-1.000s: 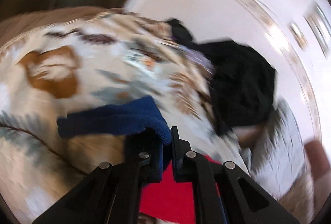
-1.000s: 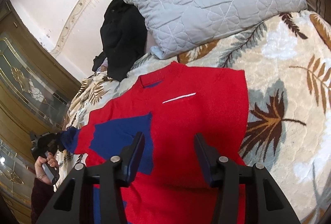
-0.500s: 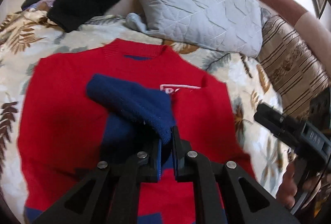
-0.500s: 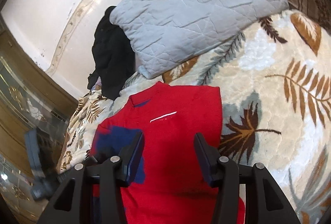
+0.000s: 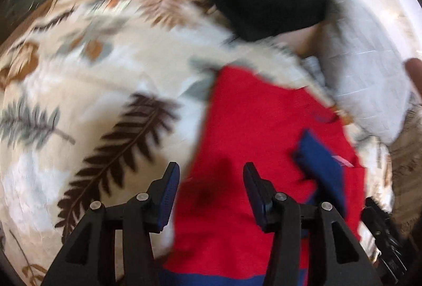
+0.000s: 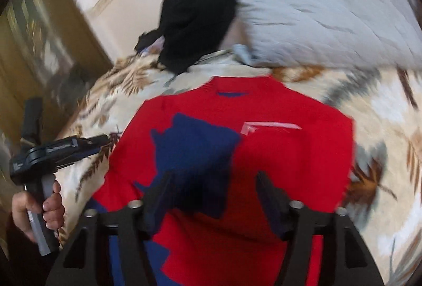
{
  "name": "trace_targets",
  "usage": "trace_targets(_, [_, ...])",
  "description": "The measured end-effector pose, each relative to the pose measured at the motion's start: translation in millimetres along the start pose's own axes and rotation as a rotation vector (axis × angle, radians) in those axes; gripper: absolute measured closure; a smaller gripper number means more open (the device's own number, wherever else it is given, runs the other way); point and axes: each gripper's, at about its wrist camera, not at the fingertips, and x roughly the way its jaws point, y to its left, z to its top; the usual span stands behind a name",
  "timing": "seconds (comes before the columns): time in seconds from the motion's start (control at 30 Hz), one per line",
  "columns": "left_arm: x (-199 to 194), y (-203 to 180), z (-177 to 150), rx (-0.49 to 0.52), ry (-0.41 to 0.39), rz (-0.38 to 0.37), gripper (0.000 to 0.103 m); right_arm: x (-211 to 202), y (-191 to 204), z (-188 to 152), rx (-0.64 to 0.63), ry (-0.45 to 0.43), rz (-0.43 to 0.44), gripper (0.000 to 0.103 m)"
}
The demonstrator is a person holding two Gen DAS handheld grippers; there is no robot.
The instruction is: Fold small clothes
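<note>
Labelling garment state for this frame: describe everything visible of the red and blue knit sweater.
The red and blue knit sweater lies flat, front up, on the leaf-print blanket, collar toward the grey quilted pillow. Its body is red with a ribbed neck, a white chest stripe and a blue hem band. The blue sleeve lies folded across the chest. Both grippers, left and right, hover open above it.

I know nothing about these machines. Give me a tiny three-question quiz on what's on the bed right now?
1. True or false: the left claw grips the blue knitted sleeve.
2. Which lies nearest the red knitted sweater collar: A) grey quilted pillow, B) wooden door?
3. Fill in: the black garment heap sits beside the ____.

Key: 1 false, both claws open, right claw too. 2 A. 3 pillow.
</note>
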Motion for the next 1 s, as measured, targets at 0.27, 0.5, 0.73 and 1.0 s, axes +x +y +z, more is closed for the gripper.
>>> trace_targets(0.27, [11,4,-9,-0.007,0.03,0.007,0.053,94,70,22,-0.189,0.126,-0.179,0.032])
trace_targets(0.5, [22,3,-4,0.007,0.032,0.018,0.053,77,29,25,-0.018,0.038,-0.245,0.095])
trace_targets(0.73, [21,-1,-9,0.031,0.036,0.03,0.051,5,-70,-27,0.359,0.003,-0.083,0.088])
trace_targets(1.0, [-2,-1,-7,0.07,-0.058,0.094,0.052,-43,-120,-59,0.567,-0.074,-0.053,0.077])
